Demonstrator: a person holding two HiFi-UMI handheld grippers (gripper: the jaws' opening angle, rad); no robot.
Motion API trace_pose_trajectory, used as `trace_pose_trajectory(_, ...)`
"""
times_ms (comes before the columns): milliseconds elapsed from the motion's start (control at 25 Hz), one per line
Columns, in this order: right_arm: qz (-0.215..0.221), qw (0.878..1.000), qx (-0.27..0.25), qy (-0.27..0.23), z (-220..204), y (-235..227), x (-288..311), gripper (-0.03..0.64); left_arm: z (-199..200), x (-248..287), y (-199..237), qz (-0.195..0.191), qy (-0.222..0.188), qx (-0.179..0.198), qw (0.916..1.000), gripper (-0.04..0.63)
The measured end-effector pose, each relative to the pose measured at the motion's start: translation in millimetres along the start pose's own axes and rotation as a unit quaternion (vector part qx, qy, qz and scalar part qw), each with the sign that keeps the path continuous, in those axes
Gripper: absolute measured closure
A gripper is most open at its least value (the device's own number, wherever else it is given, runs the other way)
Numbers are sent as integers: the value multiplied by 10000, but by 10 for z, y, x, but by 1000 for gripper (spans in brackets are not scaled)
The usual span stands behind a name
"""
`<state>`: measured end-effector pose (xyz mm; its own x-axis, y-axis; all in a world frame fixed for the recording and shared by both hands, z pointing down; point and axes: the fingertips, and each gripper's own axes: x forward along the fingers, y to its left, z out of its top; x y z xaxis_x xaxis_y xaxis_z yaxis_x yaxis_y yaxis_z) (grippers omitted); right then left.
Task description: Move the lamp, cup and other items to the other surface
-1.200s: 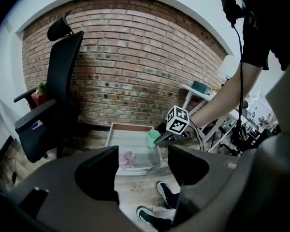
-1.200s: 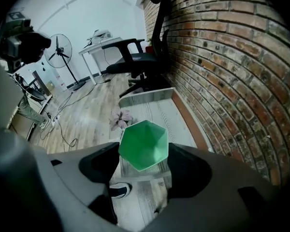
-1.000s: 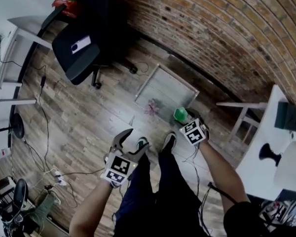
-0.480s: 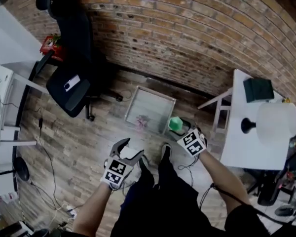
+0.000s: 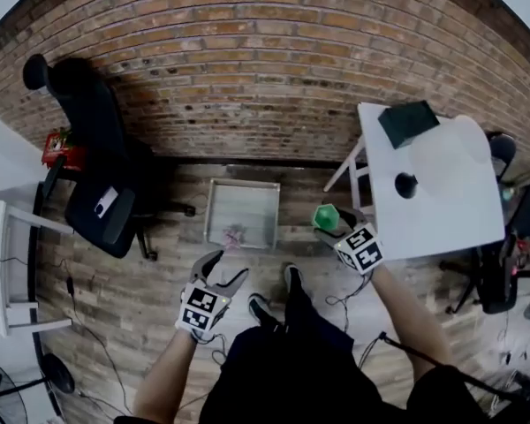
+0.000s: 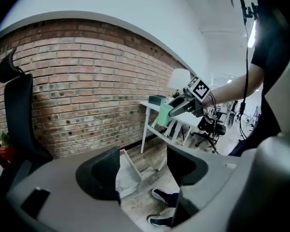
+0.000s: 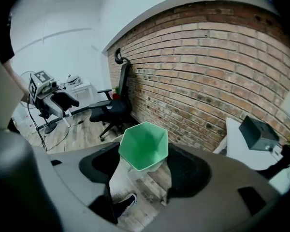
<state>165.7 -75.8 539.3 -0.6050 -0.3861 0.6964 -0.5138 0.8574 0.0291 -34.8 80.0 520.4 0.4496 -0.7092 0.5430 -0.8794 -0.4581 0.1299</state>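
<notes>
A green hexagonal cup [image 5: 325, 216] hangs in the air, and my right gripper [image 5: 336, 230] is shut on it just left of the white table [image 5: 442, 228]. In the right gripper view the cup [image 7: 144, 146] sits upright between the two jaws of that gripper [image 7: 146, 166], its mouth facing the camera. The lamp [image 5: 459, 162], white shade and black base, stands on the white table beside a dark green box [image 5: 406, 122]. My left gripper [image 5: 215, 275] is open and holds nothing, over the wooden floor near the low tray table [image 5: 241, 203]. The left gripper view also shows the cup [image 6: 163, 114].
A small pink item [image 5: 234, 234] lies on the low tray table. A black office chair [image 5: 97, 201] stands at the left by the brick wall [image 5: 247, 78]. Another white desk [image 5: 4, 263] is at the far left. The person's shoes [image 5: 274, 303] and cables are on the floor.
Both grippers have risen, the right one more, carrying the green cup up beside the white table's edge. The head view has swung so that the white table sits nearer the middle.
</notes>
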Motion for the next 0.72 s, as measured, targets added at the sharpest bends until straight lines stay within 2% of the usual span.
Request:
trace_pose_trajectory(160, -425, 9989, 193, 36, -129, -196, -362, 305, -7, 111, -92, -268, 20, 202, 9994, 296)
trace_pose_trajectory(400, -972, 9933, 627, -11, -483, -606, -985, 304, 77, 299, -366, -517, 85, 291, 9982, 298)
trace_pose_trajectory(720, -1505, 9796, 1332, -17, -1150, -1421, -1727, 304, 447, 641, -847, -547, 21, 406, 9977, 299)
